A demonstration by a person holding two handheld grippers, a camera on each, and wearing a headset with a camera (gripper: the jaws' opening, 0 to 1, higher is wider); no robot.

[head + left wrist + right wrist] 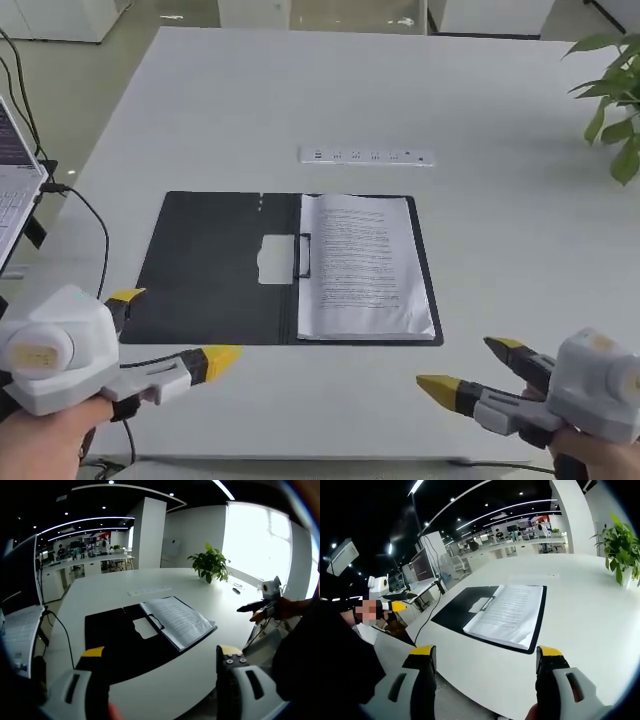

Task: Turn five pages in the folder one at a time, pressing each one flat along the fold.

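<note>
Head view: your folder (210,270) lies open mid-counter (500,120), with the paper stack (365,265) on its right half. Your left gripper (178,325) and right gripper (468,364) hover near the front edge, both spread wide and holding nothing. Left gripper view: the sheets look thin and floppy, and probably slide on each other. Right gripper view: the stack's free edge faces you, so I'd pinch one top sheet lightly at that corner.
</note>
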